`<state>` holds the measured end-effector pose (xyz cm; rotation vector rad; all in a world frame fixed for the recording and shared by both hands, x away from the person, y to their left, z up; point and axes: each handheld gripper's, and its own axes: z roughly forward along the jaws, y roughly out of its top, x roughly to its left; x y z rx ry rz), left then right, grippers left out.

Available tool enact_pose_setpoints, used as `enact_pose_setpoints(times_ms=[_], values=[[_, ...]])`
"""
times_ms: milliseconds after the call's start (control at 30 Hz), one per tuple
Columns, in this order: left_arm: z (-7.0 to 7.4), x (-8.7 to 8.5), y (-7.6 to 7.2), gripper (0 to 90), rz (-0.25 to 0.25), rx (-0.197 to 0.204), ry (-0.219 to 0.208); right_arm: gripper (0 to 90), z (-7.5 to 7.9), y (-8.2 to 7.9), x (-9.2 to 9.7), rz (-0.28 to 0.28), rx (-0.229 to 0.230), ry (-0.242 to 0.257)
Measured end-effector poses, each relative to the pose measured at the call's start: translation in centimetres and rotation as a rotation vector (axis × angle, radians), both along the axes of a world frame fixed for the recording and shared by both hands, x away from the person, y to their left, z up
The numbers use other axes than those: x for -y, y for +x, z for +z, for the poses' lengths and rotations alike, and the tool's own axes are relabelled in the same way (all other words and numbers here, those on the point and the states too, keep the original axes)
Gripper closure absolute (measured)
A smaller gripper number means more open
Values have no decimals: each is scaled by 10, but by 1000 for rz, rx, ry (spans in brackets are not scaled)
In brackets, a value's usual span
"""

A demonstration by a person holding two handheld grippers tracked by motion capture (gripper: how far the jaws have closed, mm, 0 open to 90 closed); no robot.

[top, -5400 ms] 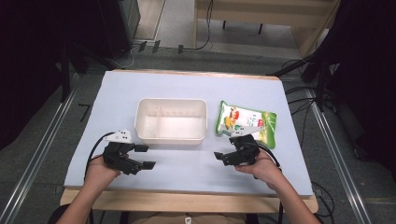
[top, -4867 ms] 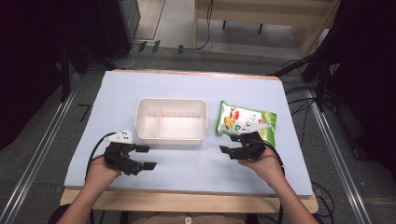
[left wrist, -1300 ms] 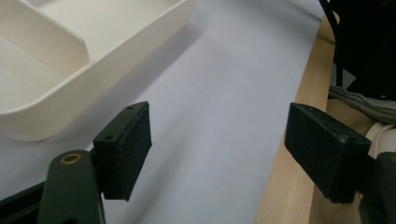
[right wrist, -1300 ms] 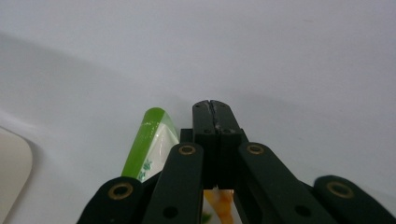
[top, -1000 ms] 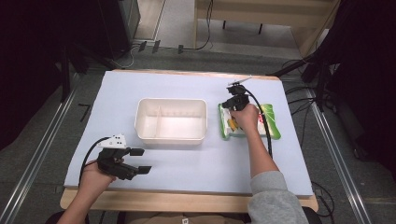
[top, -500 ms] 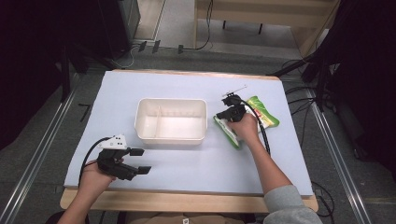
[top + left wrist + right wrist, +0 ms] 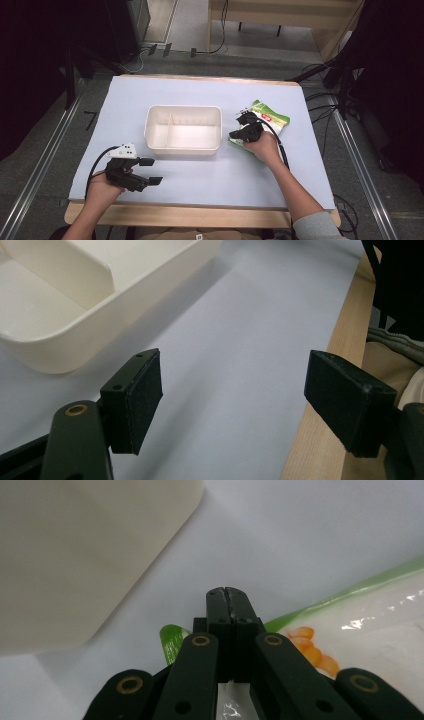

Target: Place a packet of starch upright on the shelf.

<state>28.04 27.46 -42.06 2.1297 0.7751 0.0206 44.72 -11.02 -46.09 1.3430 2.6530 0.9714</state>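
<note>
Snack bag (image 7: 272, 118) dragged nearer tub (image 7: 183, 129)

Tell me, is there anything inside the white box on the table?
No. In the high view the white box shows only its bare floor and one divider wall, and the snack bag lies outside it, to its right.

A wooden table (image 7: 200, 215) covered by a pale lilac sheet (image 7: 200, 95) stands on a grey floor (image 7: 45, 165), with metal rails (image 7: 30, 185) running along both sides. Beyond its far edge, cables (image 7: 220, 47) trail across the floor beneath a light wooden bench (image 7: 280, 20). Dark drapes (image 7: 395, 75) close off both sides.
</note>
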Motion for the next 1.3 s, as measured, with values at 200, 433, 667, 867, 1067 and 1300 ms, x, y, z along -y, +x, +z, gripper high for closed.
enact_pose_setpoints(times_ms=[200, 433, 667, 867, 1067, 1300], values=[[0, 1, 1, 238, -8, 3, 5, 900, -1, -13, 2, 25, 1, 11], [0, 2, 3, 239, -9, 3, 3, 900, -3, -29, 8, 66, 17, 16], [0, 4, 6, 238, -17, 6, 3, 900, -4, -44, 22, 92, -2, 37], [1, 5, 7, 238, -26, 8, 2, 900, -5, -53, 34, 93, -10, 43], [2, 7, 10, 239, -27, 3, -2, 900, -4, -58, 40, 77, -27, 52], [3, 6, 9, 238, -25, 6, -7, 736, 12, -61, 44, 18, 11, 73]])
